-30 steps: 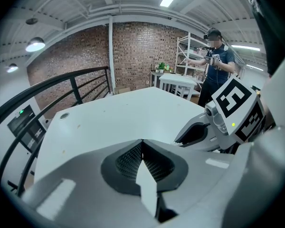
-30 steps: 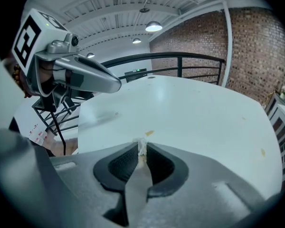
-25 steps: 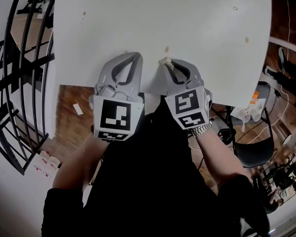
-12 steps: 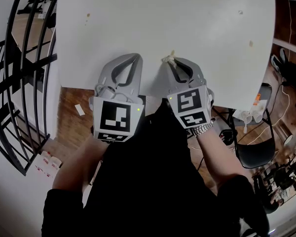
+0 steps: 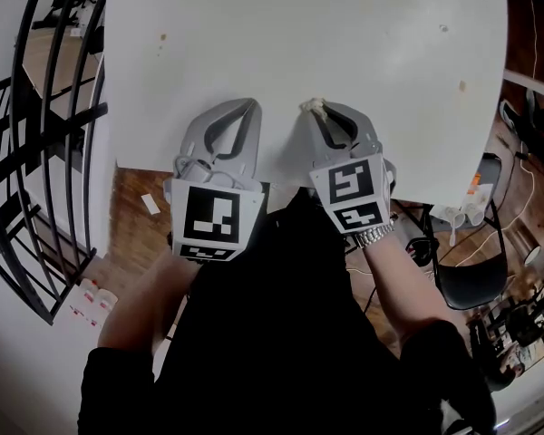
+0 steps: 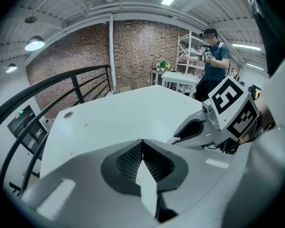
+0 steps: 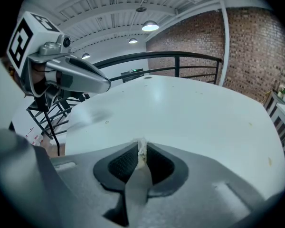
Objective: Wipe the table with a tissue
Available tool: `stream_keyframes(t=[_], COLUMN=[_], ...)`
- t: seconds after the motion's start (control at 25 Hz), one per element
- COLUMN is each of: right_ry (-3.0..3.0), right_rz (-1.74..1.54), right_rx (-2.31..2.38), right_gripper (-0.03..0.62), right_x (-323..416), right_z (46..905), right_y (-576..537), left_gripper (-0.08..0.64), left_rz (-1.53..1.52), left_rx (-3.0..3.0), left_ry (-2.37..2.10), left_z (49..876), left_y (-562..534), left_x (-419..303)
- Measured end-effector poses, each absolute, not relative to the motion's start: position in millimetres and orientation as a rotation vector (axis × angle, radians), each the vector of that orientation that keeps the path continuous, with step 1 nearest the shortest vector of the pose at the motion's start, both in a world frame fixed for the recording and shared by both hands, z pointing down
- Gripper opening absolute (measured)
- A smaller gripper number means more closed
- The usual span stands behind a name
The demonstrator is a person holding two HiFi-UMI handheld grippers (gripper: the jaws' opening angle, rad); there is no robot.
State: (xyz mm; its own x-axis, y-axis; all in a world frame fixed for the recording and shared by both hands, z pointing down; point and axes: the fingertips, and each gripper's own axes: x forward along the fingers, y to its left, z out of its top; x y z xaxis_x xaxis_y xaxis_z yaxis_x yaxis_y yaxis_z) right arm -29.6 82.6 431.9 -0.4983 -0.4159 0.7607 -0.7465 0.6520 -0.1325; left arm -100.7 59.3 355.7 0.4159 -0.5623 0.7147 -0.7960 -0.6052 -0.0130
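Our left fingers are pressed together with nothing between them, and they hang over the near edge of the table. Just right of them, our right fingers pinch a small tissue, which sticks out only a little beyond their tips. We cannot tell if it touches the top. To wipe well, we should hold this pinch firm, press the tissue down, and drag it slowly toward the brown spots ahead and to the right.
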Motion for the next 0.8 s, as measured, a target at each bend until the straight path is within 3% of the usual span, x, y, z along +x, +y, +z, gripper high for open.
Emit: stream_keyframes(t=[0.8], right_ry=[-2.11], right_rz=[0.588], right_rx=[0.951], right_gripper=[0.044], right_x=[-16], right_z=[430], right_y=[67], left_gripper=[0.018], left_rz=[0.982], left_rx=[2.358], left_ry=[-1.18], left_z=[348], left_y=[46], left_x=[-105])
